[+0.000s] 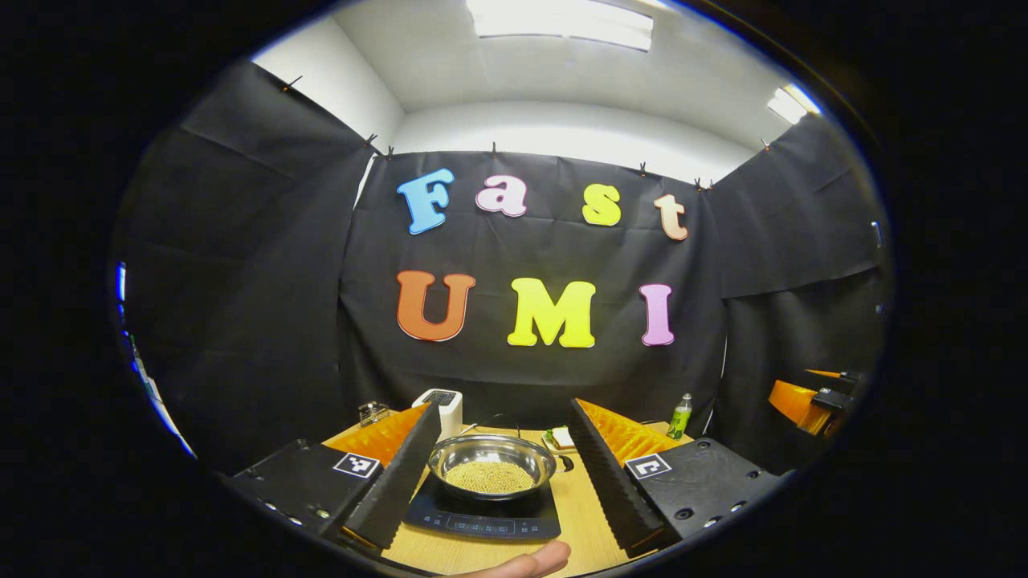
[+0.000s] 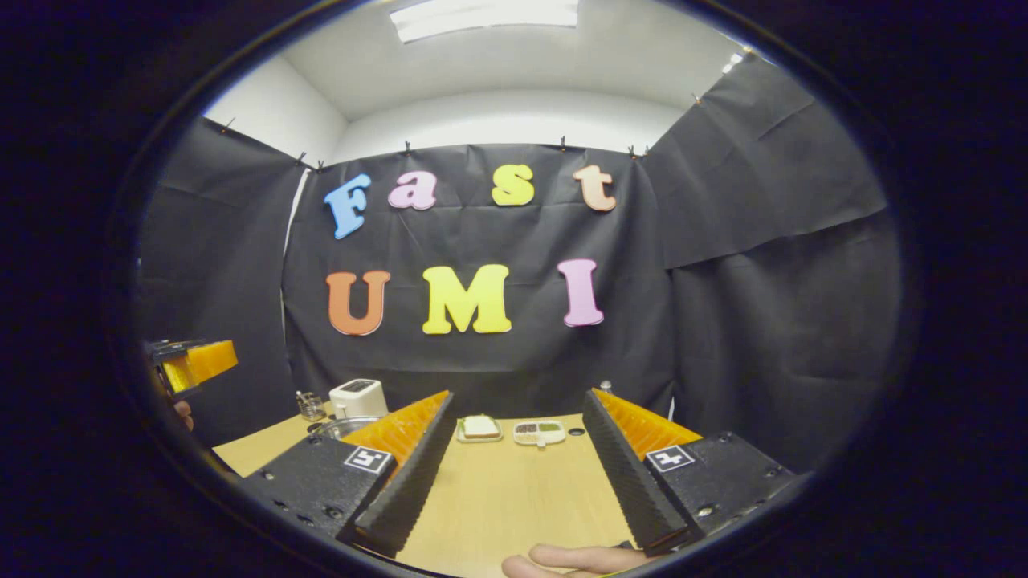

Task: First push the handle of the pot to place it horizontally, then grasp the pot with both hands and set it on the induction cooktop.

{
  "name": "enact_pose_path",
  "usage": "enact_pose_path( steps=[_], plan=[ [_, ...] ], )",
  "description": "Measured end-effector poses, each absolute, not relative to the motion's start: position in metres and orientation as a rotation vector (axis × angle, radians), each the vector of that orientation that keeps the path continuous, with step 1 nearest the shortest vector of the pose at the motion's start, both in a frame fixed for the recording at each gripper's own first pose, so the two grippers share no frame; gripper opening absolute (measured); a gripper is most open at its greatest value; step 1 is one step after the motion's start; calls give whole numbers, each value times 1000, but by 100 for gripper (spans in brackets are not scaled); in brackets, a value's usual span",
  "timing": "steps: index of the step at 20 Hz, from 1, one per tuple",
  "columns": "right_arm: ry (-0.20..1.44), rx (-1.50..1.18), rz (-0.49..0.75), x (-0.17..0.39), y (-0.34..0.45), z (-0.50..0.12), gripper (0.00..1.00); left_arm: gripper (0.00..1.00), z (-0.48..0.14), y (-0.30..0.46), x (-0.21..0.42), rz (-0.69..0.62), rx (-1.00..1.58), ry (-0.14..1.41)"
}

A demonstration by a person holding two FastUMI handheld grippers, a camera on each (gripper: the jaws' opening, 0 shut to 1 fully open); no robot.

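A steel pot (image 1: 491,466) holding yellowish grains stands on the black induction cooktop (image 1: 482,520), straight ahead in the left gripper view. Behind its far rim a thin dark handle (image 1: 499,419) arches up. My left gripper (image 1: 504,408) is open, its fingers on either side of the pot and apart from it. It also shows at the far left of the right gripper view as the left gripper (image 2: 193,363). My right gripper (image 2: 520,397) is open over bare table, holding nothing. The pot's rim (image 2: 344,425) peeks out behind its left finger. The right gripper (image 1: 811,397) hangs at the far right of the left gripper view.
On the wooden table (image 2: 506,490) stand a white appliance (image 1: 443,405), a small glass holder (image 1: 373,413), a green bottle (image 1: 680,416), a plate with a sandwich (image 2: 479,428) and a snack tray (image 2: 540,432). A person's thumb (image 2: 574,558) shows at the bottom edge.
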State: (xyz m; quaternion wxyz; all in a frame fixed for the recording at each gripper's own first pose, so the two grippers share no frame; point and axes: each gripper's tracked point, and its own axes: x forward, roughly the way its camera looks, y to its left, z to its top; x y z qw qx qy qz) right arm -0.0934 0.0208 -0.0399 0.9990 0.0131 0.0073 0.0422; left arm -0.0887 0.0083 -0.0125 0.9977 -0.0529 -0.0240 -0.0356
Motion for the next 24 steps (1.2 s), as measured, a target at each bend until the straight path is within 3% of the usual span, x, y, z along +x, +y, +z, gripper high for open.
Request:
enact_pose_path(
  steps=[2, 6, 9, 10, 24],
  plan=[
    [5, 7, 76, -98, 23, -34, 100, 95, -12, 5, -91, -74, -78, -48],
    [-8, 6, 77, -106, 26, -24, 96, 95, -11, -1, -92, -77, -48, -43],
    [-19, 10, 87, -112, 26, -20, 100, 95, -14, -5, -92, -88, -57, -41],
    [-23, 9, 85, -114, 25, -19, 96, 95, -15, -5, -92, -89, -57, -37],
    [-14, 25, 89, -116, 21, -26, 100, 95, -16, -15, -95, -109, -38, -47]
  ],
)
